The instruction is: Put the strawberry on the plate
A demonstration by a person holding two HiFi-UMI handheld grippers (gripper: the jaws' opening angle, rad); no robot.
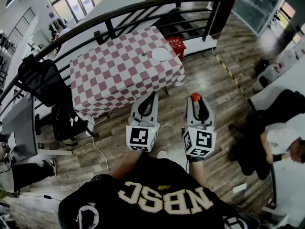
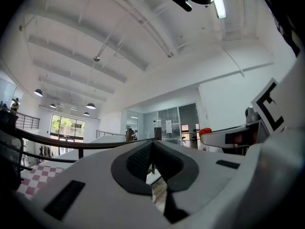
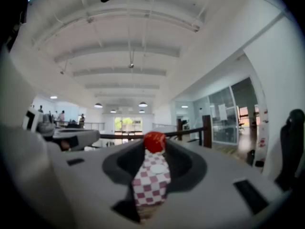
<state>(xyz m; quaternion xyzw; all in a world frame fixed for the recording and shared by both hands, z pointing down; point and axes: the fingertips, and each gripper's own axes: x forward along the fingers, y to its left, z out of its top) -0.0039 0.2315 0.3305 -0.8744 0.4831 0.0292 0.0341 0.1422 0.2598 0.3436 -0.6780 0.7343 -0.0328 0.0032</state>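
The red strawberry (image 1: 195, 97) sits pinched at the tips of my right gripper (image 1: 196, 99), which is shut on it; in the right gripper view the strawberry (image 3: 154, 141) shows between the dark pads. The white plate (image 1: 160, 55) lies on the far right part of a red-and-white checkered table (image 1: 114, 75), well ahead of both grippers. Through the right jaws the plate (image 3: 157, 169) appears small on the cloth. My left gripper (image 1: 153, 95) is held beside the right one over the wooden floor, its fingers together with nothing between them.
A black curved railing (image 1: 124, 11) runs behind the table. A black office chair (image 1: 40, 82) and a desk (image 1: 19, 128) stand at the left. A red crate (image 1: 177, 46) sits past the table's right end. A seated person (image 1: 279, 140) is at the right.
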